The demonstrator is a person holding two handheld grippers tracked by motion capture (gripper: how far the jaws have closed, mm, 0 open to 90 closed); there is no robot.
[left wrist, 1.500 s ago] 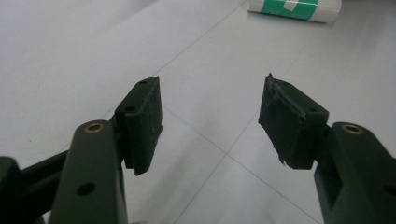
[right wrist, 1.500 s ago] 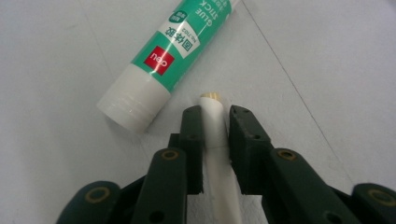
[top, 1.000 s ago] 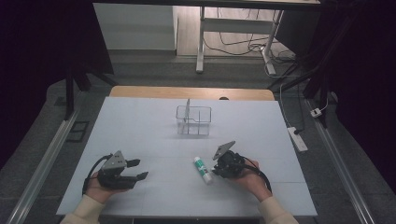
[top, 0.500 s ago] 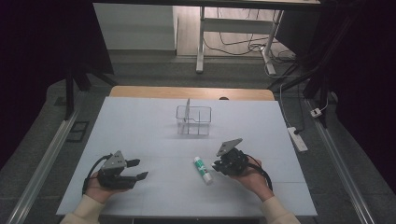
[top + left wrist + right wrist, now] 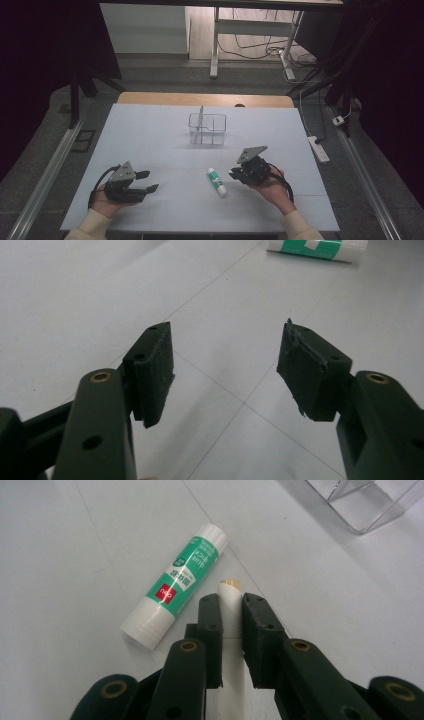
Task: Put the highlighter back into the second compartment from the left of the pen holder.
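Right gripper (image 5: 231, 612) is clamped on a slim white stick (image 5: 230, 605) with a tan tip, pads pressing both its sides, tip poking out past the jaws toward the far side of the table (image 5: 150, 135). In the high view that gripper (image 5: 235, 173) sits near-right on the table, held in the right hand (image 5: 270, 186), jaws pointing left. Just left of it lies a green-and-white glue stick (image 5: 216, 181), flat on the table, close to the jaws but not touching them; in the right gripper view the glue stick (image 5: 177, 582) lies diagonal, right beside the held stick. Left gripper (image 5: 147, 182) is near-left, well apart from the glue stick, jaws spread wide with nothing between them; the left gripper view shows bare table between its pads (image 5: 156, 371). A clear divided organizer (image 5: 207, 129) stands upright mid-table, beyond both grippers.
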